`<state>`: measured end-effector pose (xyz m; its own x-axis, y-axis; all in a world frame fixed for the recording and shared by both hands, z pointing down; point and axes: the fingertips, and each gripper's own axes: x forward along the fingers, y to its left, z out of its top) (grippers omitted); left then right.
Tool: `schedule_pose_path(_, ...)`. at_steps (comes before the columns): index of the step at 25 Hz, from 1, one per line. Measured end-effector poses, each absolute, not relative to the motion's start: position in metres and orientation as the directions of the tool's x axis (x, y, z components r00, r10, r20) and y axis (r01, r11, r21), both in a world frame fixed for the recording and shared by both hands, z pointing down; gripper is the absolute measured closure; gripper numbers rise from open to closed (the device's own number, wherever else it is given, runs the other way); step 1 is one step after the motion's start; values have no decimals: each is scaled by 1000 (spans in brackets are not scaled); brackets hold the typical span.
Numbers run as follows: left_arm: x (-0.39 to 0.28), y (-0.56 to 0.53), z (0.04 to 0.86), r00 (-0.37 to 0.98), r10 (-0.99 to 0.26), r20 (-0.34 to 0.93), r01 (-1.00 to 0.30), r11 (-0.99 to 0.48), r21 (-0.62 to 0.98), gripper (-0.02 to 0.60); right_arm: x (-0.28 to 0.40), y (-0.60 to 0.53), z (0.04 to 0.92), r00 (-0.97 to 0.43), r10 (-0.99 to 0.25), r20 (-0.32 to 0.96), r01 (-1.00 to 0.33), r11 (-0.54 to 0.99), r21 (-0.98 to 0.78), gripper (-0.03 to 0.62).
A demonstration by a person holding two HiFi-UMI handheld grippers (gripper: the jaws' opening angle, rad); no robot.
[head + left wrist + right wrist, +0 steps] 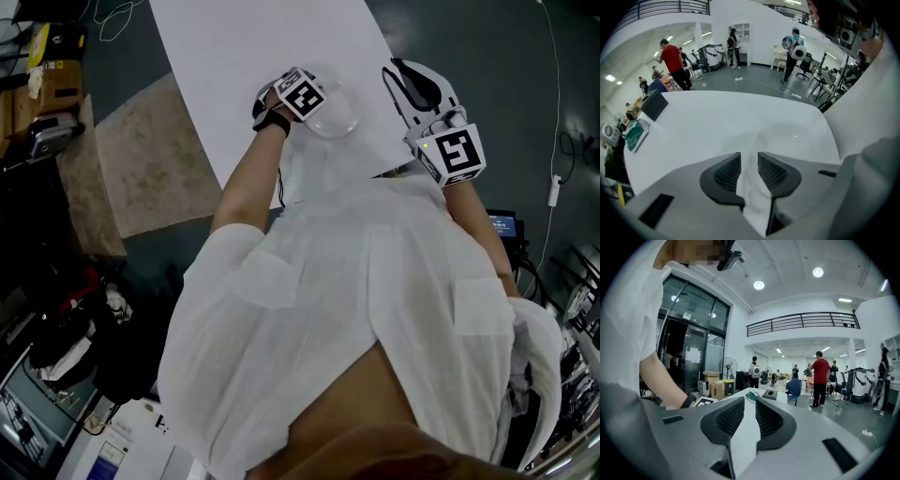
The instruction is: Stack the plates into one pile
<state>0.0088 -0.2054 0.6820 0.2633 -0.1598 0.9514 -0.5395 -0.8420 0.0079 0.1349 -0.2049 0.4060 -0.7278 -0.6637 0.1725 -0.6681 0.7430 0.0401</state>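
1. Plate (334, 118): clear and thin, upper centre of head view, on white table (234, 56). Likely light, stiff, slick, breakable; best taken by near rim.
2. Left gripper (749, 169): jaws narrowly apart astride that rim, no press evident.
3. Right gripper (749, 420): jaws slightly apart, empty.

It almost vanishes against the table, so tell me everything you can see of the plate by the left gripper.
The plate is round, shallow and clear or translucent, like glass or plastic, with a small glint on it. It lies flat on the white table, close to the edge by the person. Its rim runs in between the jaws of the left gripper; whether the pads press on it cannot be told.
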Motion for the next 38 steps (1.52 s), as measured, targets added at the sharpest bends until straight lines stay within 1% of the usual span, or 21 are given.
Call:
schedule_pose_path(4,2,-215,659,325,-269,907,-649,-761,6,463,144,-206,409,-724,-669,169,-672,739,43,510)
schedule_pose_path(8,-26,-214,607,357,-440,824,-752,-659,-27,463,153,-201,399,-709,-686,163,-690,723,41,510)
schedule_pose_path(10,-48,-211,571,370,-547,751,-817,-577,-17,465,157,-199,391,-697,-700,157,-704,709,35,510)
schedule_pose_path(12,-69,-211,538,374,-664,647,-875,-484,10,472,164,-203,386,-683,-716,147,-721,693,27,510)
schedule_pose_path(15,-97,-209,492,342,-814,469,-925,-381,13,476,175,-213,380,-664,-738,123,-742,670,18,510)
schedule_pose_path(19,-133,-198,415,259,-952,164,-966,-257,37,477,182,-223,358,-642,-763,68,-762,646,48,516)
schedule_pose_path(21,-149,-185,377,208,-978,24,-977,-207,58,477,184,-225,341,-632,-775,26,-772,632,67,524)
schedule_pose_path(22,-154,-179,361,193,-981,-25,-979,-195,58,477,184,-225,332,-628,-779,1,-776,626,80,534)
schedule_pose_path(24,-160,-169,338,182,-980,-77,-983,-184,19,477,184,-224,313,-618,-785,-49,-784,610,117,554)
schedule_pose_path(26,-163,-161,321,167,-981,-97,-986,-163,-41,485,185,-222,295,-606,-789,-95,-793,590,153,563)
schedule_pose_path(29,-168,-149,300,137,-982,-130,-987,-125,-96,529,188,-218,275,-591,-794,-141,-804,566,182,566)
schedule_pose_path(31,-167,-143,289,131,-979,-154,-986,-114,-119,548,192,-216,267,-582,-797,-160,-810,551,200,568)
schedule_pose_path(38,-156,-140,292,137,-979,-150,-985,-118,-128,554,200,-211,257,-576,-796,-188,-815,541,208,568)
